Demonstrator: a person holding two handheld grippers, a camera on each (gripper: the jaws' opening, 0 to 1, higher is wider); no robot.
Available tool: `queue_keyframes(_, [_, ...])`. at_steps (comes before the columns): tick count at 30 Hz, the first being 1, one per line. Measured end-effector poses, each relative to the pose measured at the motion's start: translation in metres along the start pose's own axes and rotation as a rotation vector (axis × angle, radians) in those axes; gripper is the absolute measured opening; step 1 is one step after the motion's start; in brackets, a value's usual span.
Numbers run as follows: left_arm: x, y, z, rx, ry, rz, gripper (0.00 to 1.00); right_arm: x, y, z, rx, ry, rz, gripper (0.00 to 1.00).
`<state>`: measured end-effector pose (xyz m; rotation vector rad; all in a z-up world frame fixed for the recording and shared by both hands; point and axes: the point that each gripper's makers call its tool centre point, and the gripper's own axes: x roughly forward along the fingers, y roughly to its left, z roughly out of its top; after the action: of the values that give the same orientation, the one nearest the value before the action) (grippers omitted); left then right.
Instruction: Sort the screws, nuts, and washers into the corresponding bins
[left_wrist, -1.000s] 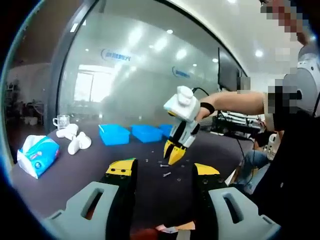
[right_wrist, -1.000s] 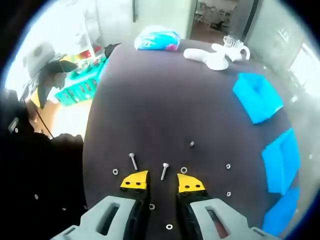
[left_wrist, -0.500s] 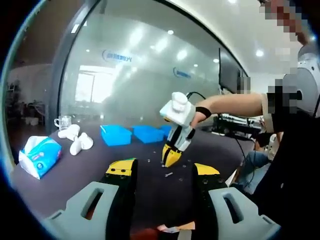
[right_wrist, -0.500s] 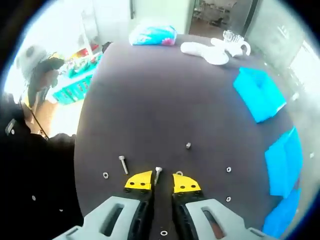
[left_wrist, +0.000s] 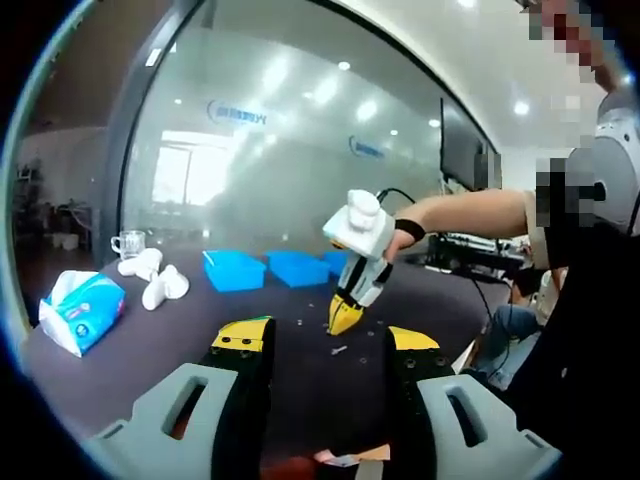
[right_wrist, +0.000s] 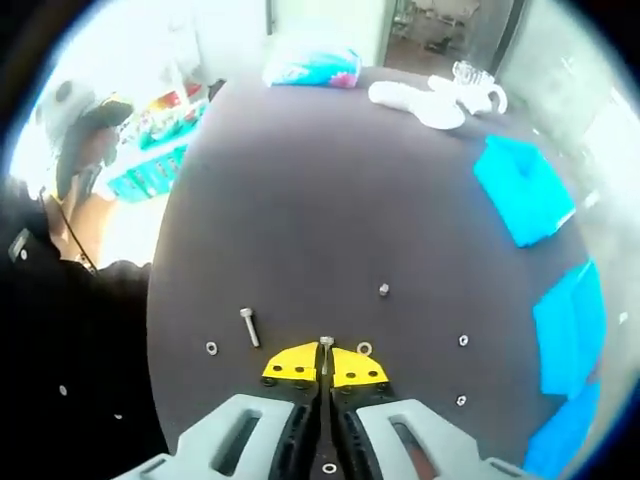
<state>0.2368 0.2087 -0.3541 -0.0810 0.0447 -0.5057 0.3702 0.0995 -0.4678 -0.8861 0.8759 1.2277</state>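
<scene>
Gripped screw (right_wrist: 325, 347): upright-looking between the yellow tips of the right gripper (right_wrist: 325, 368), head poking out just past them; jaws pressed together on it, low over the dark table (right_wrist: 330, 190).
Loose screw (right_wrist: 248, 326): lying flat on the table, left of the tips.
Washers/nuts: one washer (right_wrist: 364, 348) just right of the tips, another (right_wrist: 211, 348) near the loose screw; a nut (right_wrist: 384, 290) further out; small pieces (right_wrist: 463, 341) toward the bins.
Blue bins (right_wrist: 522, 190): along the table's right edge, well apart from the hardware.
Left gripper (left_wrist: 325, 345): jaws apart, holding nothing.
Far end: tissue pack (right_wrist: 310, 67), white objects (right_wrist: 415, 102), glass cup (right_wrist: 468, 76).
</scene>
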Motion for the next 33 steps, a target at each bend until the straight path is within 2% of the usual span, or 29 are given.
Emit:
queue_keyframes(8, [0.002, -0.001, 0.003, 0.004, -0.005, -0.004, 0.38, -0.016, 0.001, 0.004, 0.012, -0.057, -0.004, 0.0])
queue_keyframes(13, [0.003, -0.002, 0.005, 0.006, -0.011, -0.009, 0.38, -0.036, -0.004, 0.004, 0.066, -0.164, -0.042, 0.0])
queue_keyframes(16, [0.004, -0.002, 0.007, 0.005, -0.014, -0.008, 0.38, -0.051, -0.018, 0.002, 0.1, -0.246, -0.123, 0.0])
queue_keyframes(18, [0.005, -0.002, 0.007, 0.005, -0.015, -0.009, 0.38, -0.06, -0.017, -0.004, 0.111, -0.284, -0.144, 0.0])
queue_keyframes(19, [0.006, -0.002, 0.007, 0.003, -0.015, -0.011, 0.38, -0.07, -0.019, -0.009, 0.135, -0.328, -0.18, 0.0])
queue_keyframes(20, [0.006, -0.002, 0.007, 0.003, -0.015, -0.012, 0.38, -0.076, -0.021, -0.012, 0.134, -0.342, -0.205, 0.0])
queue_keyframes(23, [0.008, -0.003, 0.008, 0.001, -0.019, -0.017, 0.38, -0.101, -0.021, -0.017, 0.165, -0.456, -0.264, 0.0])
queue_keyframes(26, [0.012, -0.004, 0.008, 0.001, -0.02, -0.025, 0.38, -0.131, -0.025, -0.024, 0.201, -0.57, -0.355, 0.0])
queue_keyframes(33, [0.018, -0.009, 0.012, 0.012, -0.02, -0.047, 0.38, -0.182, -0.018, -0.058, 0.305, -0.742, -0.515, 0.0])
